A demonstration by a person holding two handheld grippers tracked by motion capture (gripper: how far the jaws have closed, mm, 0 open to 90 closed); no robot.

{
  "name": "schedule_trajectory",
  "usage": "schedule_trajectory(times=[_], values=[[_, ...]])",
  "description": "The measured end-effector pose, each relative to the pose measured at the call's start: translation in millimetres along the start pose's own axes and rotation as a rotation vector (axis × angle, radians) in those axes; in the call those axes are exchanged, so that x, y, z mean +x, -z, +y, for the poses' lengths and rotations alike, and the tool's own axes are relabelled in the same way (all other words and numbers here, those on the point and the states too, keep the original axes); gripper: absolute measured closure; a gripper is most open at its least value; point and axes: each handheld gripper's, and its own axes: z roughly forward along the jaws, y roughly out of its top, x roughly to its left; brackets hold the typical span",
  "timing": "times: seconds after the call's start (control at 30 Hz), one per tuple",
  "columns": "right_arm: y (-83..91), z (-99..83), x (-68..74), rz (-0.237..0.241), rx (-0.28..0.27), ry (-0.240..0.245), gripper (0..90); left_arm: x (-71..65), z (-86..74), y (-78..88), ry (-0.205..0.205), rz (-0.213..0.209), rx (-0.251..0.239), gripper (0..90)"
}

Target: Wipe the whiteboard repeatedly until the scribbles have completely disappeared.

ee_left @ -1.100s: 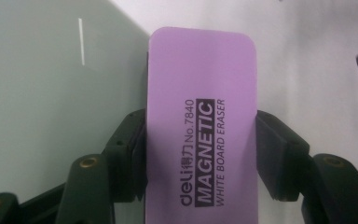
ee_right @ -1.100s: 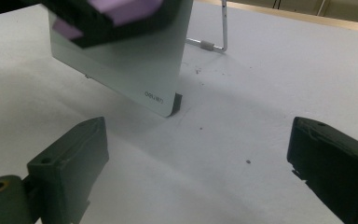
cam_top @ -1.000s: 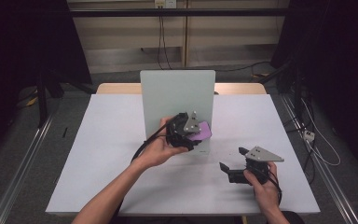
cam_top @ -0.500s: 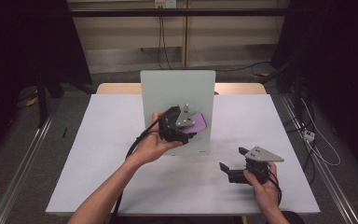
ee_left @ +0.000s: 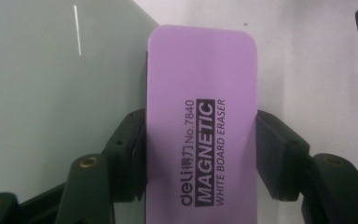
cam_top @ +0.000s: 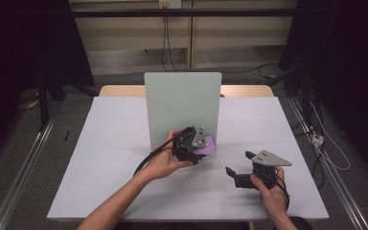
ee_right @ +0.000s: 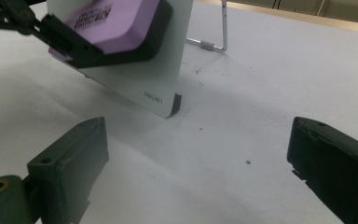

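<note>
**Lab / recording setup, not a home**

Looks like a test lab w/ a staged bench. White table (cam_top: 124,158) on grey carpet, black curtains (cam_top: 24,43) both sides, metal floor rails (cam_top: 24,167) alongside, loose cables (cam_top: 326,148) on floor, wall socket (cam_top: 168,4) up top w/ leads hanging down. Beyond the right gripper's jaws, bare tabletop w/ specks & a wire stand leg (ee_right: 214,32) behind the upright whiteboard (cam_top: 182,105). No furniture or household stuff around the jaws.

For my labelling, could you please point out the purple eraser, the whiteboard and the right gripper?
purple eraser (ee_left: 200,93), left gripper view, its printed top face.
whiteboard (cam_top: 182,103), high view, its bare face.
right gripper (ee_right: 196,172), right gripper view, between its open jaws.
</note>
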Motion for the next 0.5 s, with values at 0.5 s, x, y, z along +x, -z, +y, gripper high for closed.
schedule_trajectory(times=[0.5], values=[[0.2,0.0,-0.2,0.0,0.0,-0.002,5.6,-7.0,-4.8,-11.5,-0.004,-0.062,0.053,40.9]])
